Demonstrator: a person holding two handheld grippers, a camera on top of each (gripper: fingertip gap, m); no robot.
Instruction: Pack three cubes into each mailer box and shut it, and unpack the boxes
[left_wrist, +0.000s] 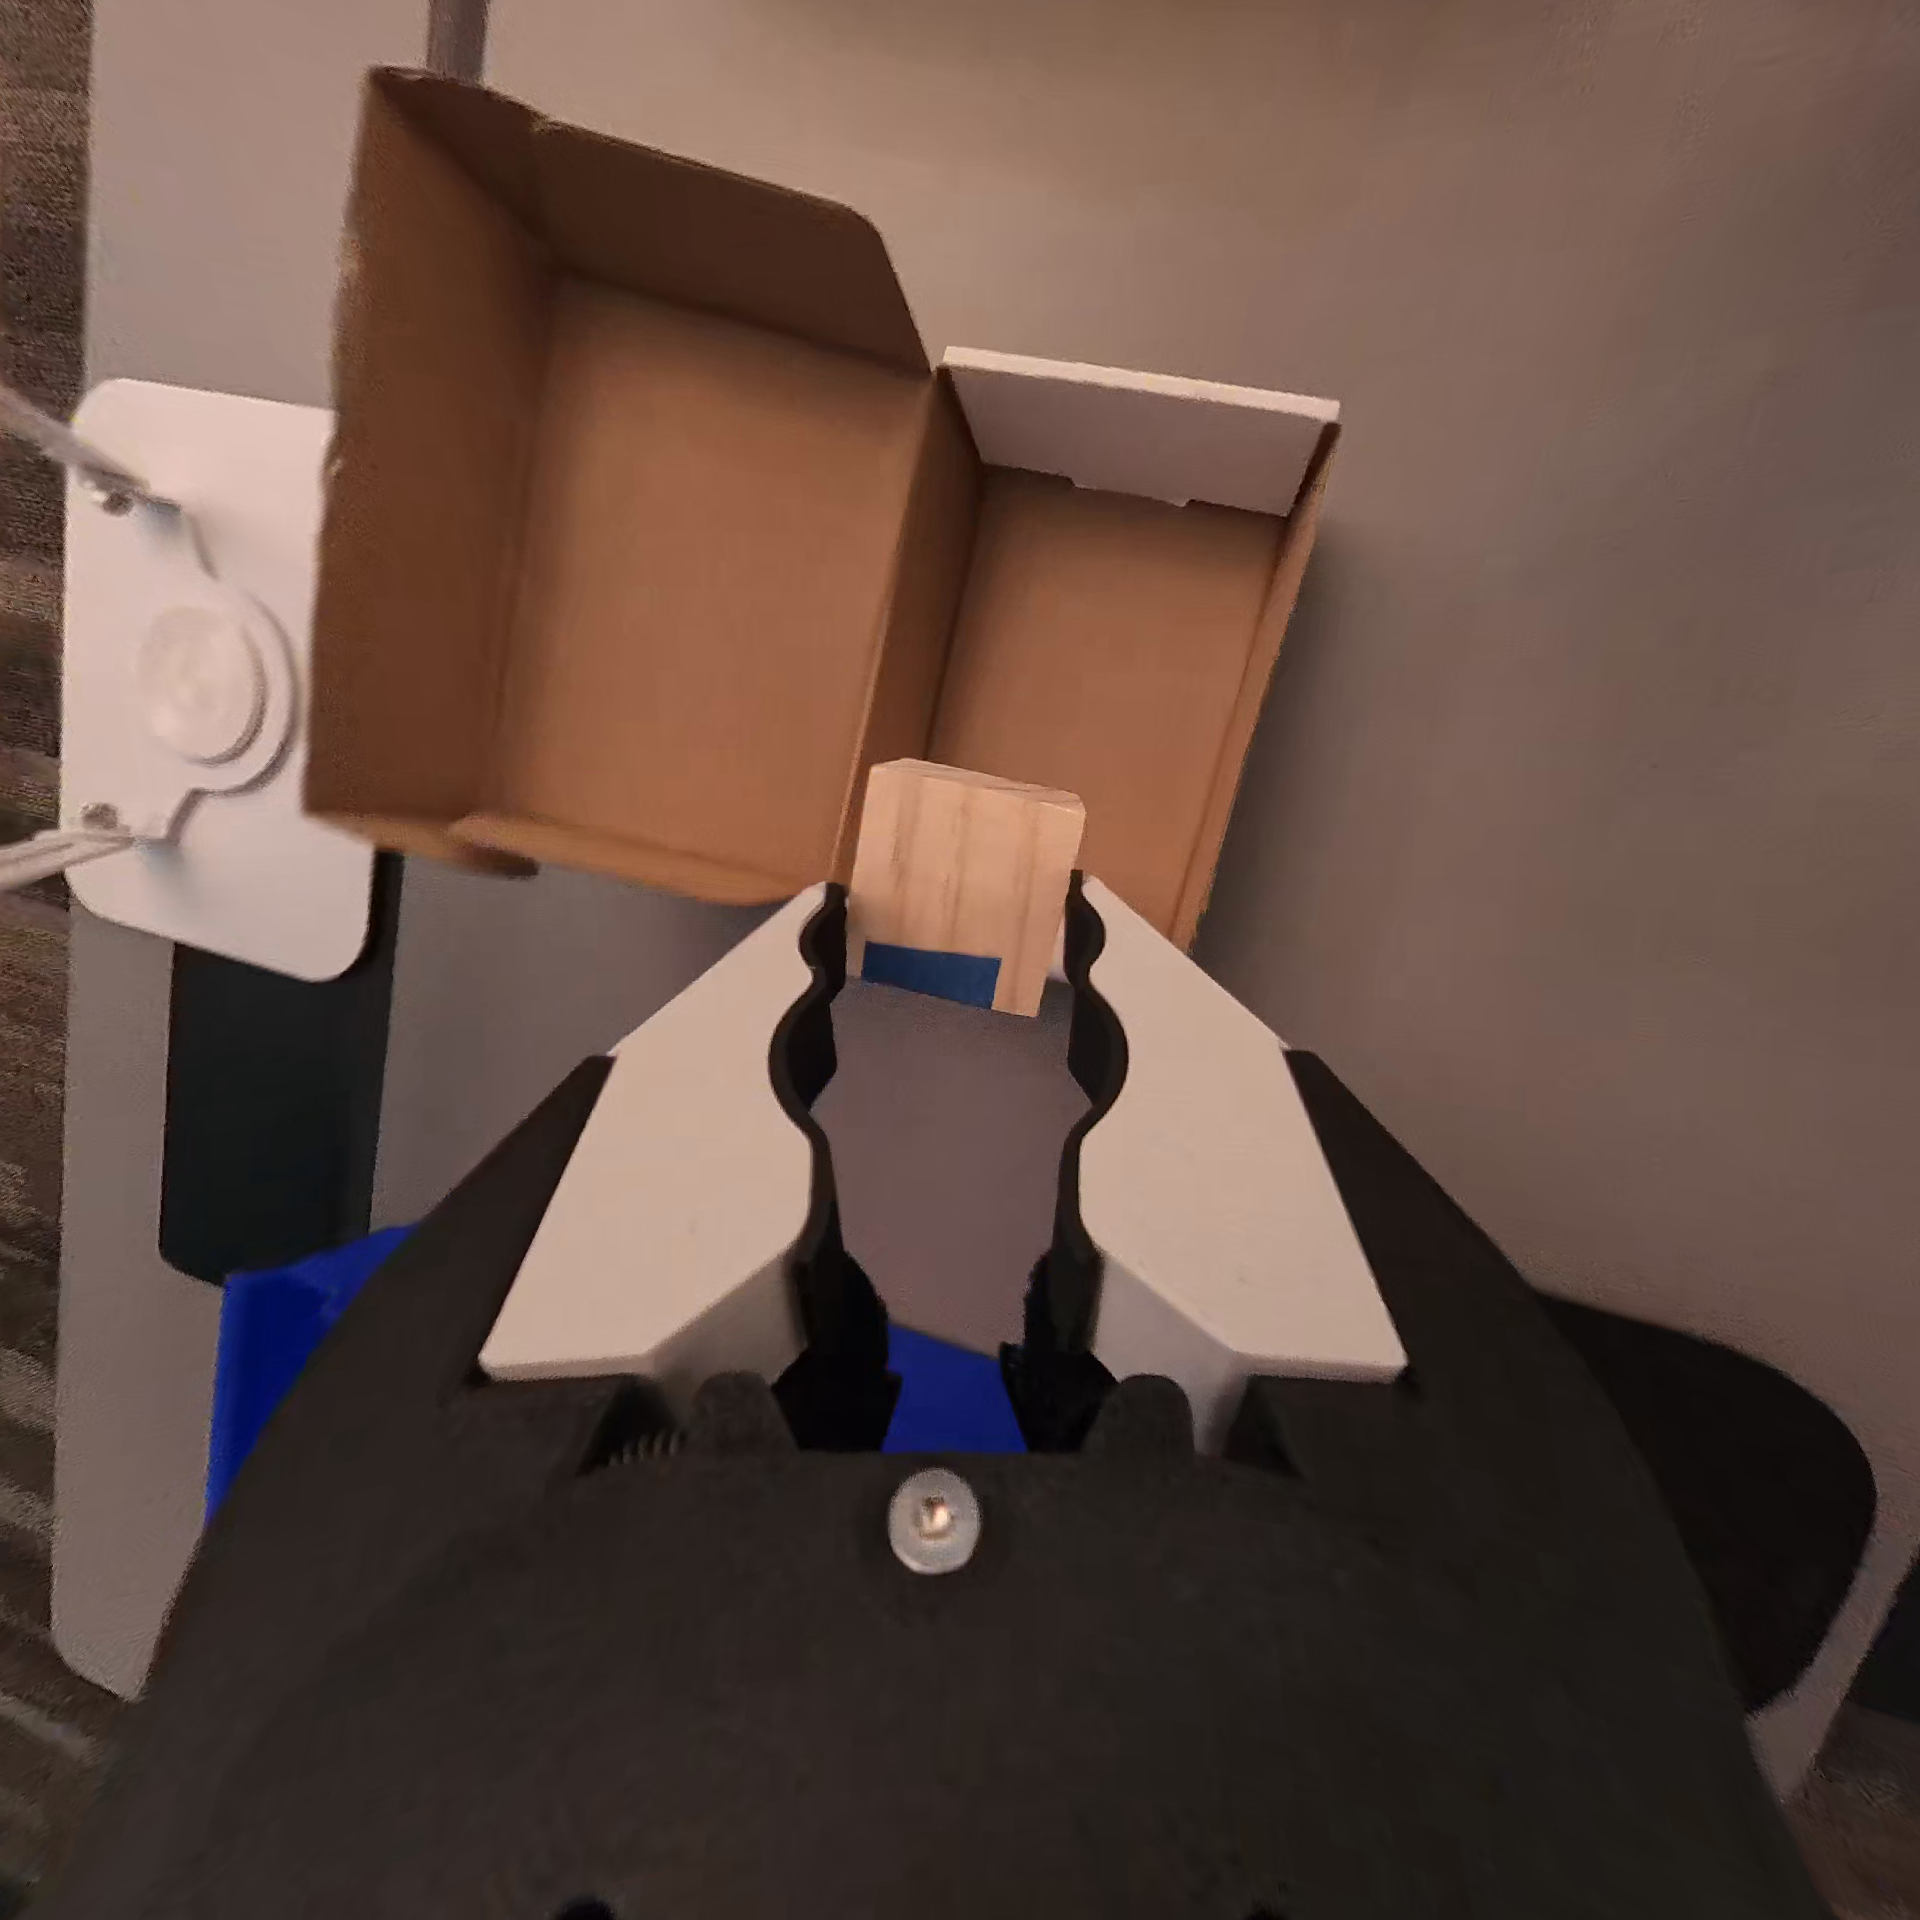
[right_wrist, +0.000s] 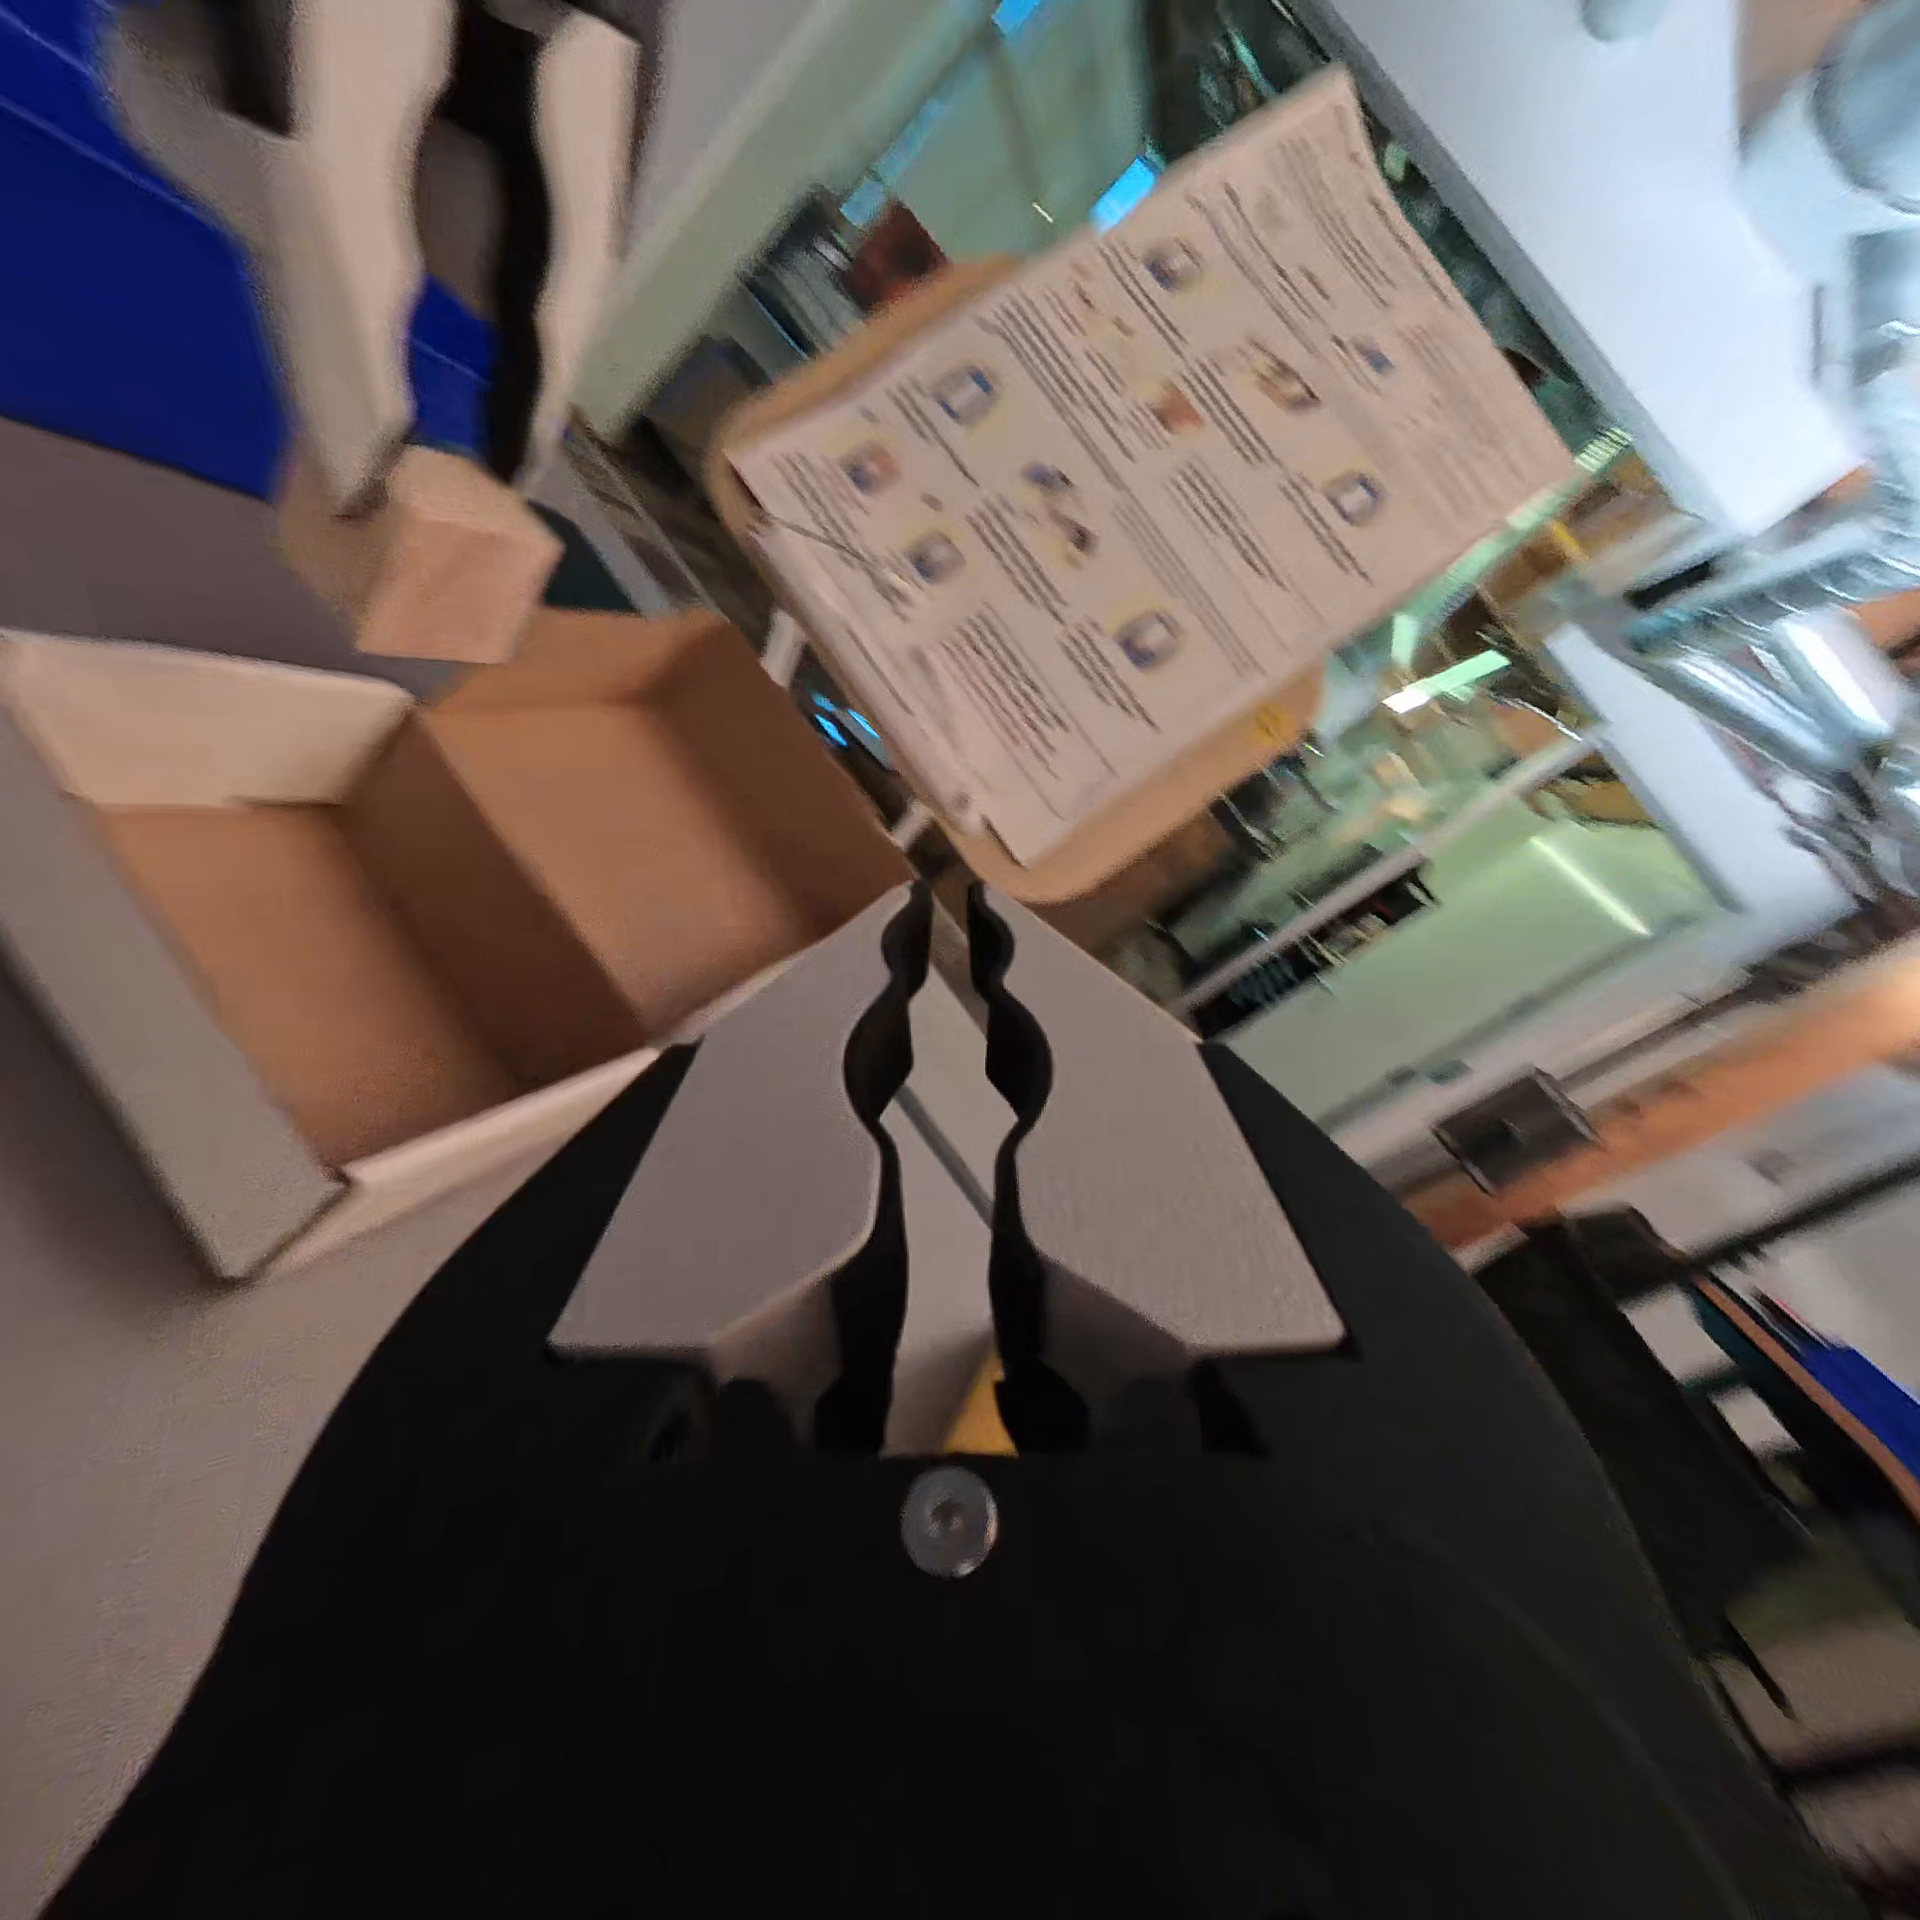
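Right now the left gripper (left_wrist: 961, 914) holds a pale wooden cube (left_wrist: 971, 868) between its fingertips, the black pads pressing the cube's two sides. A strip of blue tape (left_wrist: 930, 975) shows on the cube's near face. The cube hangs in the air just above the near rim of an open mailer box (left_wrist: 1101, 665), which sits on the grey tabletop (left_wrist: 1610, 623). The box is brown inside and white outside; its tray looks bare of cubes in the part that shows. Its lid (left_wrist: 644, 520) is thrown back to the left, with side flaps standing up around it. Beyond the lid, at the tabletop's left edge, lies a white bracket-like plate (left_wrist: 187, 665) with a round clear part on it. Something blue (left_wrist: 281, 1351) shows below the left gripper.

In the right wrist view the picture is blurred and tilted. The right gripper (right_wrist: 948, 904) has its fingertips drawn close, with only a thin gap between them and nothing held. It hovers beside the open mailer box (right_wrist: 312, 935), near the corner of the lid. Farther off in this view the left gripper (right_wrist: 447, 468) appears over the box with the cube (right_wrist: 447, 582) in its fingertips. A printed sheet (right_wrist: 1143, 499) on a brown board hangs behind, and a blue bin (right_wrist: 125, 312) sits at the upper left.
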